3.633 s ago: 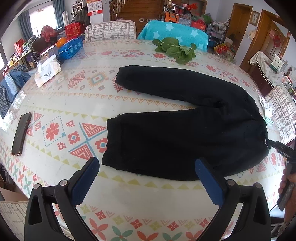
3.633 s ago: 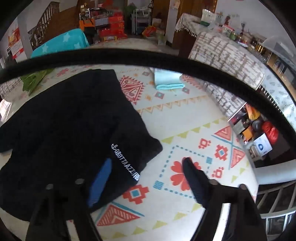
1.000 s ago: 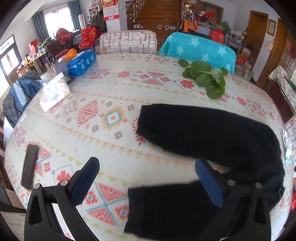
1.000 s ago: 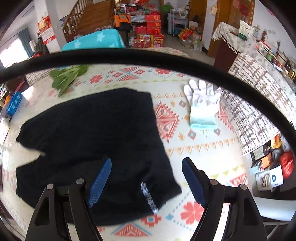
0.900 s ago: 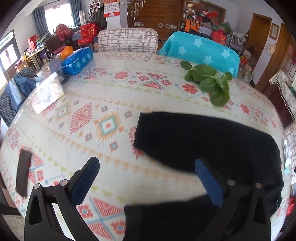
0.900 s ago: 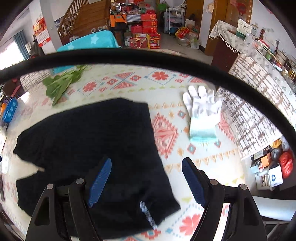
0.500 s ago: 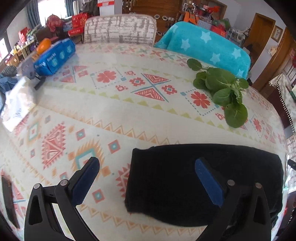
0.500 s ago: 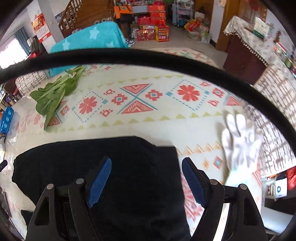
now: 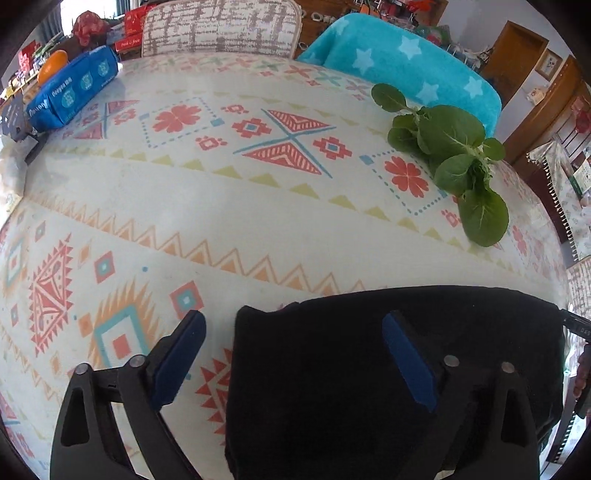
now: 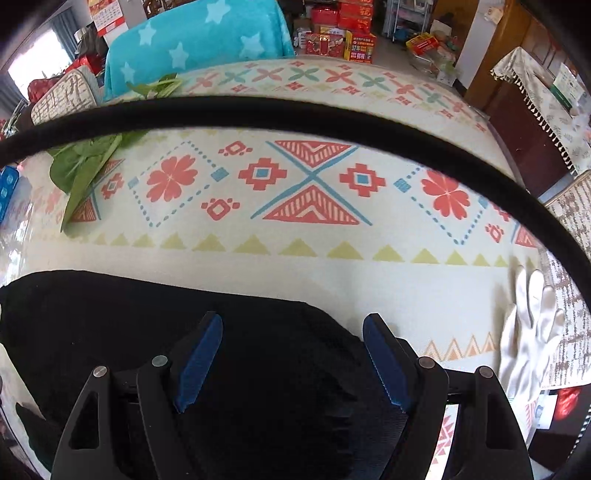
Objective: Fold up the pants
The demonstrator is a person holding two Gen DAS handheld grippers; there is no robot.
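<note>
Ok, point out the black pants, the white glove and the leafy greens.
black pants [image 9: 332, 369], left wrist view, leg panel.
white glove [image 10: 524, 350], right wrist view, palm.
leafy greens [image 9: 450, 129], left wrist view, big leaf.

One pair of black pants [image 9: 388, 369] on the table [image 9: 258, 206], plus one bunch of greens [image 9: 454, 158]. One blue packet [image 9: 70, 92], one white glove [image 10: 528, 332], two covered chairs [image 9: 221, 27].

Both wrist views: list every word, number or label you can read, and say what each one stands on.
"37年": on a red carton on the floor beyond the table; its other print is too small to read.
Blue packet: white lettering, too blurred to read.
Wall calendar: too small to read.
Pants: no print in view.
</note>
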